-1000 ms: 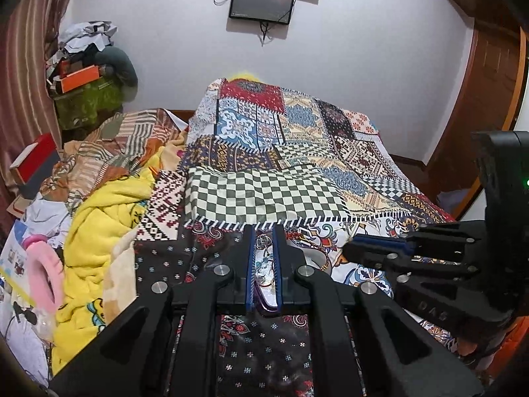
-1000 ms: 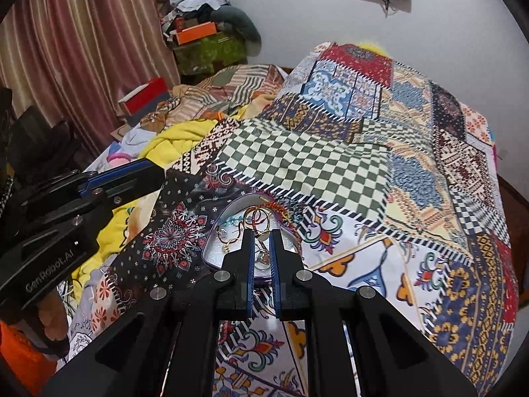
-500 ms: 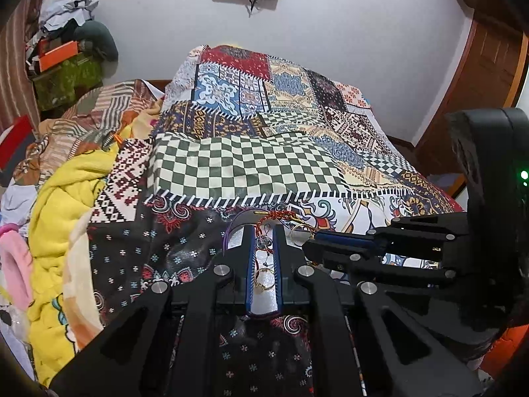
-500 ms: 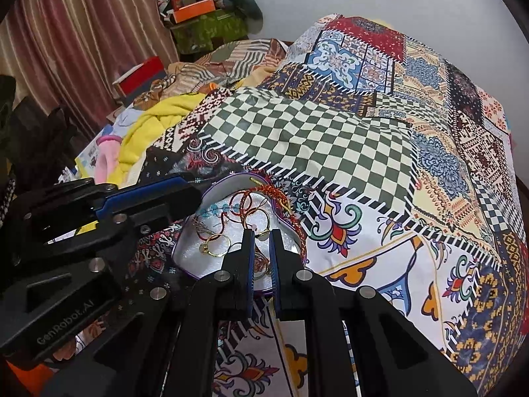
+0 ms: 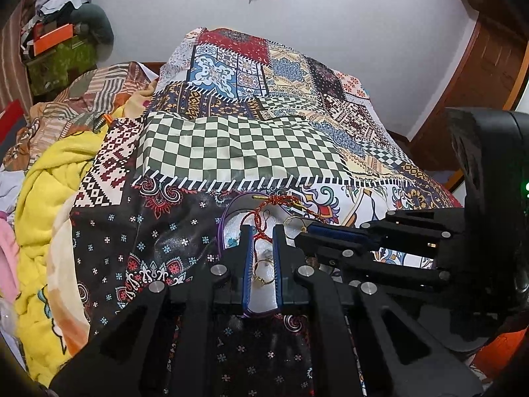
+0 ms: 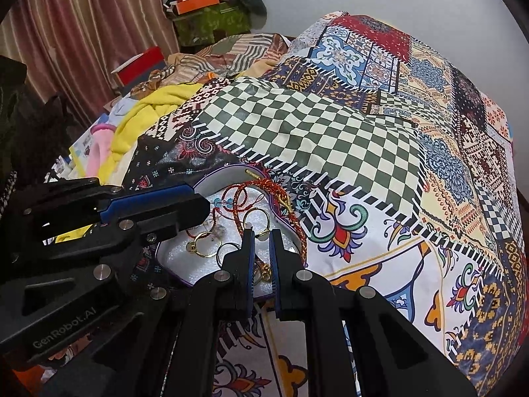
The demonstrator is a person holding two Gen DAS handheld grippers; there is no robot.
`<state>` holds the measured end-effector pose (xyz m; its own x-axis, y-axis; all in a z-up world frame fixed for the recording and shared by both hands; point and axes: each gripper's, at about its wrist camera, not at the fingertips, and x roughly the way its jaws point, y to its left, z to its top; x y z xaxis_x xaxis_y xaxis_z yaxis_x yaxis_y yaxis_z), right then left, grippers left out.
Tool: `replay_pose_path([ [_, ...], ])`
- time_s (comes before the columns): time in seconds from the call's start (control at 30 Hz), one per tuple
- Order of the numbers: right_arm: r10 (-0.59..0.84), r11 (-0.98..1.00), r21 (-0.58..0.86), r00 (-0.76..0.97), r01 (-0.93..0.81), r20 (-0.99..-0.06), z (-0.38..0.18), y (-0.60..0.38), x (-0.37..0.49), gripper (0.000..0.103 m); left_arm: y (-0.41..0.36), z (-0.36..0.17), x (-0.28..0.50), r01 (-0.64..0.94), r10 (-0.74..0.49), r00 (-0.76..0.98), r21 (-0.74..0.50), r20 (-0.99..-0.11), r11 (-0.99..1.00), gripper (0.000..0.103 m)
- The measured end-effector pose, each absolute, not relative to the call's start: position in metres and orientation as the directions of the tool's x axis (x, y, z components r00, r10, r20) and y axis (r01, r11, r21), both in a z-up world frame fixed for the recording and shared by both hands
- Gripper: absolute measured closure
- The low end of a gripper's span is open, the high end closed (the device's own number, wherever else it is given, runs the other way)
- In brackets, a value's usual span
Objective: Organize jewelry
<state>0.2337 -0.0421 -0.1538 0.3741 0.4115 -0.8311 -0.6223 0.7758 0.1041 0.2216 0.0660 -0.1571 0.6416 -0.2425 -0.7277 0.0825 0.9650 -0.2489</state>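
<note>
White padding lines the shallow purple-rimmed tray (image 6: 211,183) that lies on the patchwork bedspread (image 6: 330,132), and the tray is the landmark for everything here. Much of it is hidden: in the right wrist view the left gripper (image 6: 201,206) covers its left side and the right gripper (image 6: 261,235) covers its near edge, while in the left wrist view only a strip of padding shows between the left gripper's (image 5: 261,231) fingers (image 5: 246,258).

Inside the tray, four gold rings (image 6: 206,244) can be counted in the right wrist view: two side by side near the middle, one toward the far side, and one partly seen between the right gripper's fingers (image 6: 248,258). More may lie under the grippers; that cannot be told. One red cord (image 6: 261,187) loops over the far part of the tray and trails over its right rim onto the bedspread, with a gold tip at the far rim. A small blue bead (image 6: 218,203) sits beside the left gripper's tip.

Both grippers hang over the tray. The left gripper's fingers stand slightly apart with nothing pinched, a ring and the cord visible in the gap below. The right gripper's fingers are likewise narrowly parted and clasp nothing; in the left wrist view the right gripper (image 5: 305,235) reaches in from the tray's right side.

Left of the tray a yellow blanket (image 5: 46,178) is bunched up, its far end cut off by the frame.
</note>
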Motion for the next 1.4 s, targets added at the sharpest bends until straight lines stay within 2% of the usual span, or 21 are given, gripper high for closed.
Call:
replay_pose_path([
  [0.27, 0.413, 0.773, 0.109, 0.366, -0.625, -0.834, -0.154, -0.042, 0.233, 0.095, 0.073, -0.152, 0.220, 0.056, -0.224, 0.646, -0.247, -0.730, 0.967, 0.094],
  [0.4, 0.412, 0.771, 0.114, 0.355, -0.627, -0.839, -0.153, -0.041, 0.234, 0.095, 0.076, -0.149, 0.217, 0.041, -0.202, 0.653, -0.232, -0.730, 0.972, 0.088],
  [0.53, 0.414, 0.774, 0.122, 0.350, -0.622, -0.840, -0.150, -0.042, 0.233, 0.092, 0.078, -0.143, 0.212, 0.037, -0.195, 0.661, -0.229, -0.724, 0.973, 0.087],
  [0.83, 0.427, 0.782, 0.090, 0.425, -0.617, -0.798, -0.112, -0.053, 0.214, 0.092, 0.071, -0.110, 0.191, 0.051, -0.183, 0.703, -0.208, -0.687, 0.977, 0.087],
  [1.0, 0.443, 0.804, 0.062, 0.526, -0.592, -0.726, -0.068, -0.069, 0.189, 0.092, 0.066, -0.072, 0.163, 0.061, -0.162, 0.763, -0.180, -0.626, 0.982, 0.087],
  [1.17, 0.450, 0.840, 0.021, 0.674, -0.543, -0.586, -0.009, -0.095, 0.146, 0.092, 0.058, -0.019, 0.116, 0.066, -0.128, 0.851, -0.137, -0.510, 0.988, 0.087],
  [1.27, 0.451, 0.859, 0.010, 0.746, -0.512, -0.491, 0.023, -0.109, 0.116, 0.092, 0.053, 0.009, 0.085, 0.059, -0.099, 0.898, -0.106, -0.428, 0.993, 0.076],
  [1.4, 0.439, 0.879, -0.008, 0.815, -0.477, -0.378, 0.052, -0.121, 0.080, 0.091, 0.043, 0.039, 0.043, 0.044, -0.063, 0.946, -0.068, -0.319, 0.997, 0.073],
])
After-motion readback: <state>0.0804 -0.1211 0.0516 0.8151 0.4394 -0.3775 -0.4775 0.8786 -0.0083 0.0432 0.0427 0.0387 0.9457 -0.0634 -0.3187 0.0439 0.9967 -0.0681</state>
